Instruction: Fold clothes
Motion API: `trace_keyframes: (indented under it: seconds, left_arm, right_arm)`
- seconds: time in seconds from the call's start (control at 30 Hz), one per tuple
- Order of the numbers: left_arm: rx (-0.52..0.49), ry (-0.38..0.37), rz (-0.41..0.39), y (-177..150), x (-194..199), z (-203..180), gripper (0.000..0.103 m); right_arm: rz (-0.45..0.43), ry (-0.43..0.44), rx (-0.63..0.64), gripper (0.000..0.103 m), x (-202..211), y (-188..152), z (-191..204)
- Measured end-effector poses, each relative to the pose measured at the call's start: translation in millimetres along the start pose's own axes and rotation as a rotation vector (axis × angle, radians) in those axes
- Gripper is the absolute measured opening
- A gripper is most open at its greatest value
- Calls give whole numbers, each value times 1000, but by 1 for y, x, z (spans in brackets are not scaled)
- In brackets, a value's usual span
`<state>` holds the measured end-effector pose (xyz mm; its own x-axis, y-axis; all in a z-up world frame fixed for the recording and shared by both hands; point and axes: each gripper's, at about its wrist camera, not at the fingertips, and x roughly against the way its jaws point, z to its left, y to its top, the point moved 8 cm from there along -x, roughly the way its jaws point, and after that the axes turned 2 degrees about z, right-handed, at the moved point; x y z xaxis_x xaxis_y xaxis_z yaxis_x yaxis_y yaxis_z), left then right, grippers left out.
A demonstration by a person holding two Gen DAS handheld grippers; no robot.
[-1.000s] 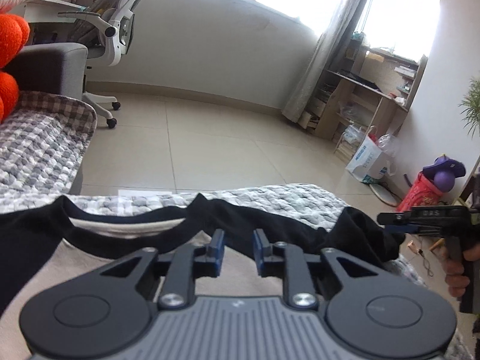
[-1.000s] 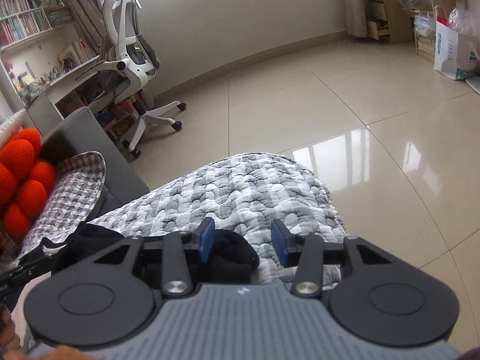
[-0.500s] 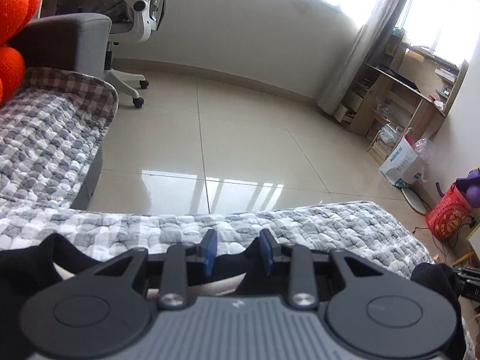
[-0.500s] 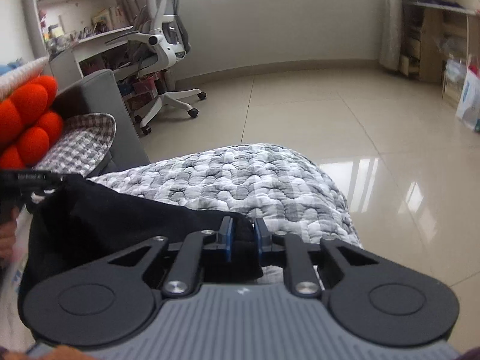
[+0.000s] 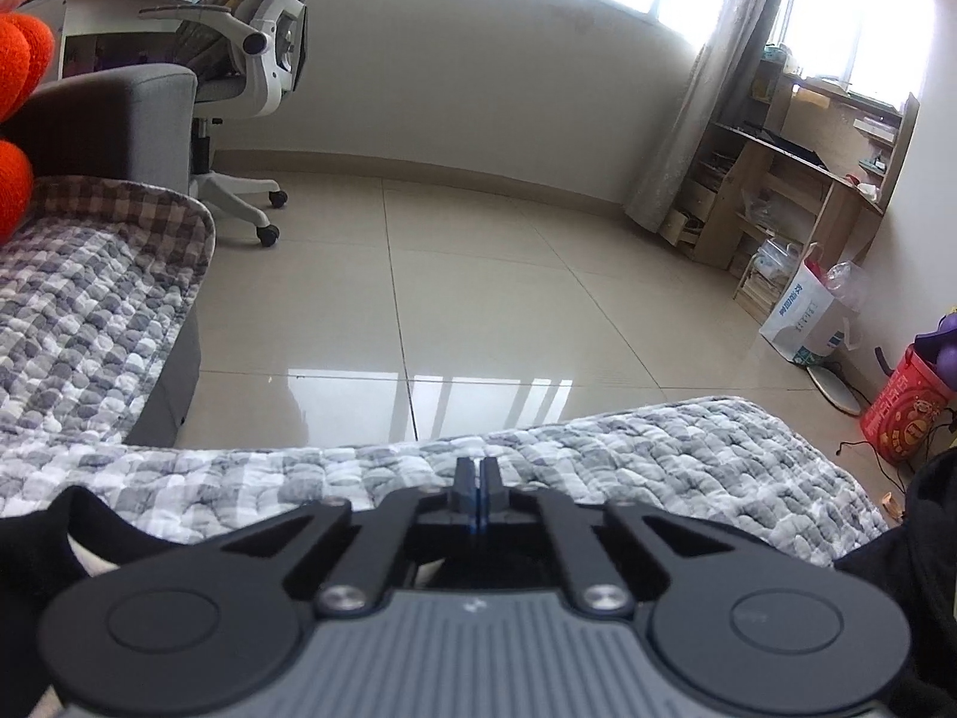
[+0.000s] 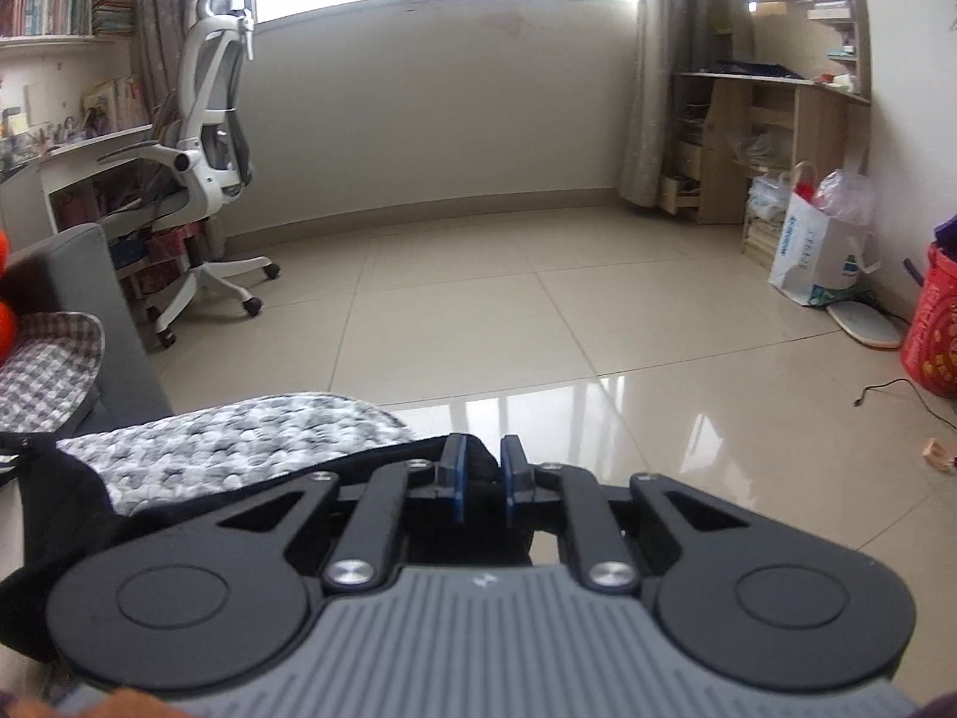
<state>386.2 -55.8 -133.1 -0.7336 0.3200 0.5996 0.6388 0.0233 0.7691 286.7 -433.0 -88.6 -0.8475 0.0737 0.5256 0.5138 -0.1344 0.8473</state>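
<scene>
The black and beige shirt lies on a grey quilted cover [image 5: 658, 455]. In the left wrist view its black cloth shows only at the lower left edge [image 5: 36, 544] and the lower right edge [image 5: 933, 538]. My left gripper [image 5: 478, 487] is shut, fingers pressed together, and the cloth in its pinch is mostly hidden under the jaws. In the right wrist view my right gripper [image 6: 481, 475] is shut on a bunch of the shirt's black fabric [image 6: 72, 502], which trails off to the left over the quilted cover [image 6: 239, 443].
A white office chair [image 5: 251, 60] and a grey sofa arm [image 5: 119, 113] with orange cushions [image 5: 12, 60] stand at left. Wooden shelves [image 5: 777, 179], a white bag [image 5: 801, 311] and a red basket [image 5: 903, 413] stand at right. Glossy tile floor lies beyond the cover's edge.
My left gripper's fingers have gone from a narrow gap to fully shut. Both views have tilted up toward the room, and less of the shirt shows. The right gripper keeps its hold on the black cloth.
</scene>
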Motion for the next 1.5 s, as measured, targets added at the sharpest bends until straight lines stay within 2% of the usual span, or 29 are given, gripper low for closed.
trace_keyframes:
  seconds: [0.33,0.5,0.6,0.73,0.9,0.97,1.07,1.1,1.13,1.23,1.37,1.43,1.5]
  left_arm:
    - [17,43,-128,12,24,-6,0]
    - [15,68,-174,15,31,-7,0]
    - [22,79,-159,13,27,-6,0]
    - [-16,82,-128,5,21,-8,0]
    - [-51,83,-114,2,25,-12,4]
    - [-71,73,-114,3,30,-19,8]
    - [-92,43,-108,-1,38,-32,26]
    - [-106,26,-104,-3,40,-38,29]
    - [-120,8,-101,-5,43,-44,30]
    - [-186,-58,-78,-16,49,-67,35]
    - [-306,-150,-49,-33,57,-102,38]
    - [-367,-192,-41,-41,61,-119,40]
    - [-423,-245,-22,-51,64,-137,40]
  right_arm:
    - [-67,-223,-57,13,13,-2,-70]
    - [-132,-262,-134,13,18,-5,-100]
    - [-161,-259,-125,12,13,-13,-107]
    - [-164,-201,-141,13,7,-36,-117]
    - [-146,-111,-225,14,15,-70,-129]
    - [-118,-85,-239,15,19,-85,-130]
    - [-65,-54,-241,16,21,-104,-128]
    - [-46,-44,-240,16,21,-110,-126]
    - [-30,-37,-237,20,22,-114,-124]
    - [15,-11,-233,21,23,-123,-119]
    - [31,46,-215,23,26,-120,-108]
    - [29,78,-195,35,29,-117,-99]
    - [21,118,-165,37,31,-114,-88]
